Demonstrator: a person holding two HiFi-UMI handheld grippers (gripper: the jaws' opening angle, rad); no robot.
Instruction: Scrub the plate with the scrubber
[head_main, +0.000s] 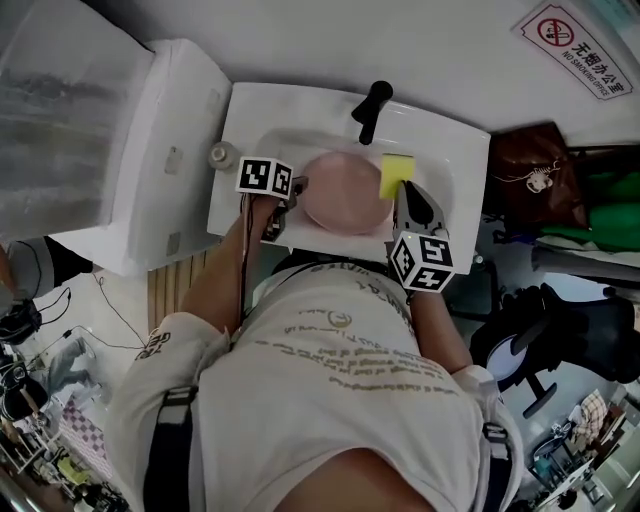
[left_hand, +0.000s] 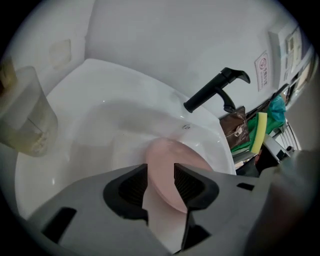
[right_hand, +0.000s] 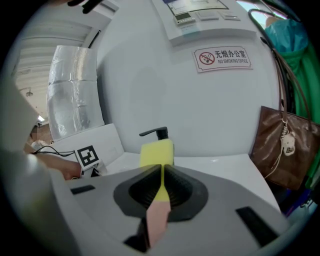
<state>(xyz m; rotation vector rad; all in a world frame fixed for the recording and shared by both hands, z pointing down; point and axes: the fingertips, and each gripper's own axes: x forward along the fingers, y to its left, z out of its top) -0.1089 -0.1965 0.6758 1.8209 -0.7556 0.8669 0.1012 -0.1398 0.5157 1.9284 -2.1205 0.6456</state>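
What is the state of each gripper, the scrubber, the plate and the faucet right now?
left gripper: open, jaws apart at the plate's left rim.
right gripper: shut on the scrubber.
scrubber: clamped, by the plate's right edge.
plate: lying in the sink.
faucet: no water seen running.

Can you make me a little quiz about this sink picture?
1. True or false: the right gripper is clamped on the yellow scrubber.
2. What colour is the plate in the sink? A green, B pink, C blue.
3. Fill in: the plate's rim stands between the open jaws of the ____ gripper.
Key: 1 true; 2 B; 3 left gripper.
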